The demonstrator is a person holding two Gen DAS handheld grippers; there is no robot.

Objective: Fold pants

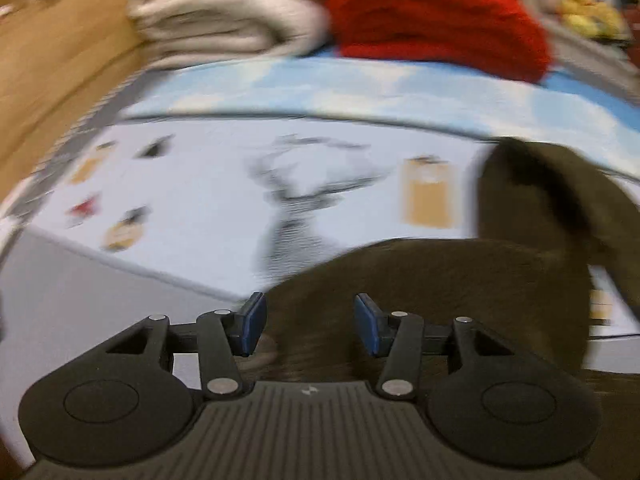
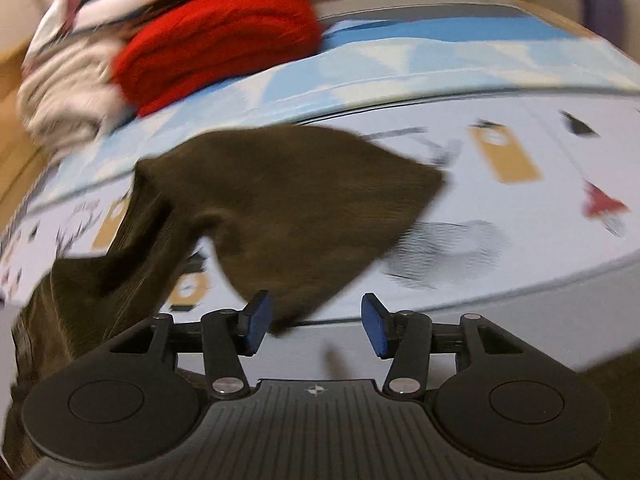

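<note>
Both tongs (image 1: 310, 326) (image 2: 318, 328) apart over pants (image 2: 280, 200)

**Blur and cut edges**

Both views are smeared. The brown pants (image 2: 280, 200) run off the right wrist view's left edge — their full outline is untellable. The printed bedcover's (image 1: 192, 200) small motifs are unreadable, and the far-corner clothes pile (image 1: 224, 12) is cut by the top edge.

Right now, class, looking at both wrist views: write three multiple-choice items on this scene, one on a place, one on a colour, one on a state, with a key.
1. Where do the pants lie?
A. on the printed sheet
B. on the red pile
C. on the floor

2. What colour is the pile beside the beige pile?
A. green
B. red
C. black

3. How does the right gripper stand?
A. shut on cloth
B. out of view
C. open

Key: 1 A, the deer print surrounds them; 2 B, bright red folds; 3 C, a gap shows between the pads.
</note>
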